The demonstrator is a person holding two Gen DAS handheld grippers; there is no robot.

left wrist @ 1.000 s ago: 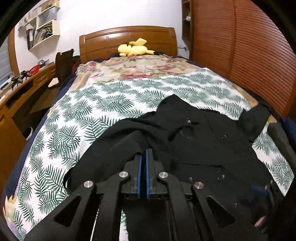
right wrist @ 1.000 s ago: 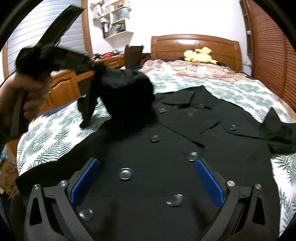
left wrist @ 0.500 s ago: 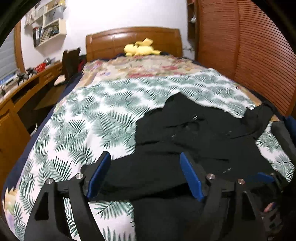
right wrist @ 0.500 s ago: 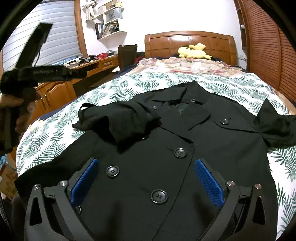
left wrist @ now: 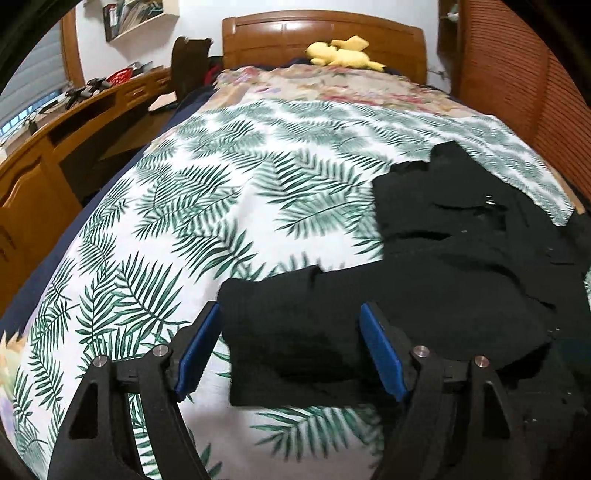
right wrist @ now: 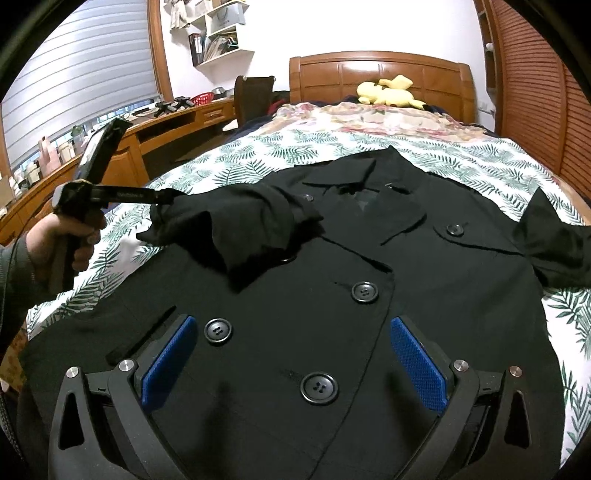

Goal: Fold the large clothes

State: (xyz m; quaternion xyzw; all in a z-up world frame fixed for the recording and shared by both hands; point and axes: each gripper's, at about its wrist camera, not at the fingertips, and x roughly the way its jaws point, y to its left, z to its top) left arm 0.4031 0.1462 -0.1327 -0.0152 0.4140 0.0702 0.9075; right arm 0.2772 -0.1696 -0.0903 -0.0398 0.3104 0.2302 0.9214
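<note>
From the left wrist view, the left claw (left wrist: 290,350) stood with its blue ribbed pads wide apart. It had just been opening, and the folded-over black sleeve (left wrist: 295,325) of the coat (left wrist: 461,258) lay slack between them with no pad pressing on it. The coat's matte, woolly cloth spread from the centre toward three o'clock over a bedspread (left wrist: 221,184) printed with green fern fronds on white. At twelve o'clock a soft yellow plush toy (left wrist: 341,53) rested against the glossy wooden headboard (left wrist: 321,33). A curved wooden desk (left wrist: 55,136) ran along nine o'clock.

From the right wrist view, the right claw (right wrist: 291,363) hung with its pads spread, gripping nothing, over the coat's double-breasted front (right wrist: 332,295). Round black four-hole buttons (right wrist: 364,291) sat in two columns there. The sleeve (right wrist: 236,229) lay bunched across the chest at eleven o'clock, and the notched collar (right wrist: 354,177) lay flat at twelve. At nine o'clock a hand (right wrist: 62,240) gripped the left claw's handle, its fingers reaching the sleeve's cuff. The other sleeve (right wrist: 554,236) trailed off at three o'clock.
</note>
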